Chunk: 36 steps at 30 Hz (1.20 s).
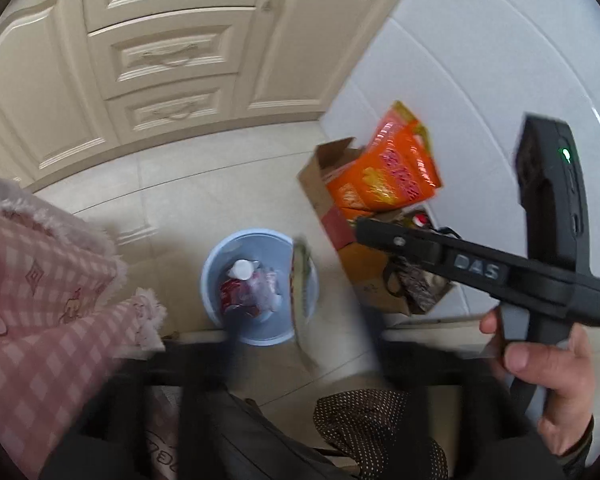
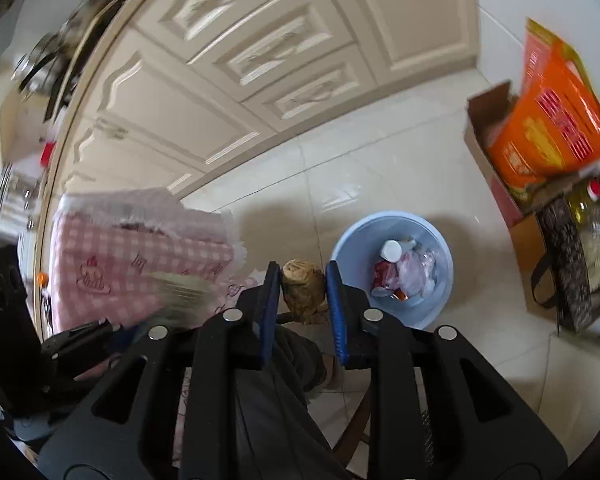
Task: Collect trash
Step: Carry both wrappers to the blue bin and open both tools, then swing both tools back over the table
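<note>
Round blue bin upright on the tiled floor, in front of cream cabinets. Inside it, a white-capped bottle on top, a red wrapper beneath, crumpled clear plastic beside them; roughly the bottom filled, walls bare above. To the right of the bin, against the white wall, an open cardboard box stuffed with orange bags sticking out over its rim. Next to the box, a dark patterned bag with black handles, holding a clear bottle with a red cap. Left tool above the bin's near edge, heavily blurred, fingers wide apart; a greenish wrapper smeared between them over the bin's right rim, seemingly loose rather than pinched, though blur makes that hard to settle. Right tool pointing down short of the bin and to its left, blue pads parted, a brown crumpled wad just beyond the tips in the gap, not visibly squeezed. Same tool seen from the left camera, gripped by a hand. Pink checked cloth with a fuzzy edge at the left.
</note>
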Motion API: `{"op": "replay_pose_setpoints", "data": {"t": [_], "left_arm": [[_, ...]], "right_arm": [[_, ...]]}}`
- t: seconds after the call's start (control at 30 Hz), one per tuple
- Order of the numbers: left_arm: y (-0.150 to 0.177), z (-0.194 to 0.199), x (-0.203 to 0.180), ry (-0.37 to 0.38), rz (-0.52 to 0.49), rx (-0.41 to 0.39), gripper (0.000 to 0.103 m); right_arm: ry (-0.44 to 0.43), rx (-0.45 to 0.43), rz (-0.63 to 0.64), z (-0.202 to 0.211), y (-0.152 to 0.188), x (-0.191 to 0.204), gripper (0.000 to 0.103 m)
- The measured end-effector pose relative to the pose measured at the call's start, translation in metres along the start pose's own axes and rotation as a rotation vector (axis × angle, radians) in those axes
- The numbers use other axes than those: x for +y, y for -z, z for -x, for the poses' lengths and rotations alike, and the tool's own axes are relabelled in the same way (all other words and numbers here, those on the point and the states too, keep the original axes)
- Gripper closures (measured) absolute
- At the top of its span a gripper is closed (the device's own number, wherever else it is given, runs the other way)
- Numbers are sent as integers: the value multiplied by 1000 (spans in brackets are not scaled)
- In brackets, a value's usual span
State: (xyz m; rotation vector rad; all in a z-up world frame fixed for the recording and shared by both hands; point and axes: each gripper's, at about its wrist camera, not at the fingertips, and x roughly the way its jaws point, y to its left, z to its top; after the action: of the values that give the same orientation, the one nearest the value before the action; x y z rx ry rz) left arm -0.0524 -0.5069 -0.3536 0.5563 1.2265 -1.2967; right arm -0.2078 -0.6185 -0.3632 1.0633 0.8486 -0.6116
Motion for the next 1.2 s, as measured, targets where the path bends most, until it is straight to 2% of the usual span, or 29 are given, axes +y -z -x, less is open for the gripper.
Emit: {"op": "replay_pose_setpoints", "data": {"t": [0.03,0.07,0.17,0.23,0.37,0.8,0.97,1.2], "left_arm": [[0,5,3,-19,17,-32,14],[-1,10,5,-29,23,-56,13],[-2,19,10,-91,20,-70,13],[-1,29,15,-106,23,-97,13],[0,48,22,-123,43,-146,13],[7,118,28,-174,56,-286,13],[18,150,36,-201,73,-350,13],[41,208,59,-270,131,-468,13]], "right_arm": [[22,-27,-9,4,-1,-3,17],[29,-39,-11,5,-1,-4,14],[32,-40,-29,8,-4,-9,13],[56,-47,-32,9,-5,-9,7],[74,-50,-20,9,-5,-2,7],[35,-98,74,30,-7,50,7],[6,-124,141,43,-8,90,7],[-98,-150,286,56,-3,175,7]]}}
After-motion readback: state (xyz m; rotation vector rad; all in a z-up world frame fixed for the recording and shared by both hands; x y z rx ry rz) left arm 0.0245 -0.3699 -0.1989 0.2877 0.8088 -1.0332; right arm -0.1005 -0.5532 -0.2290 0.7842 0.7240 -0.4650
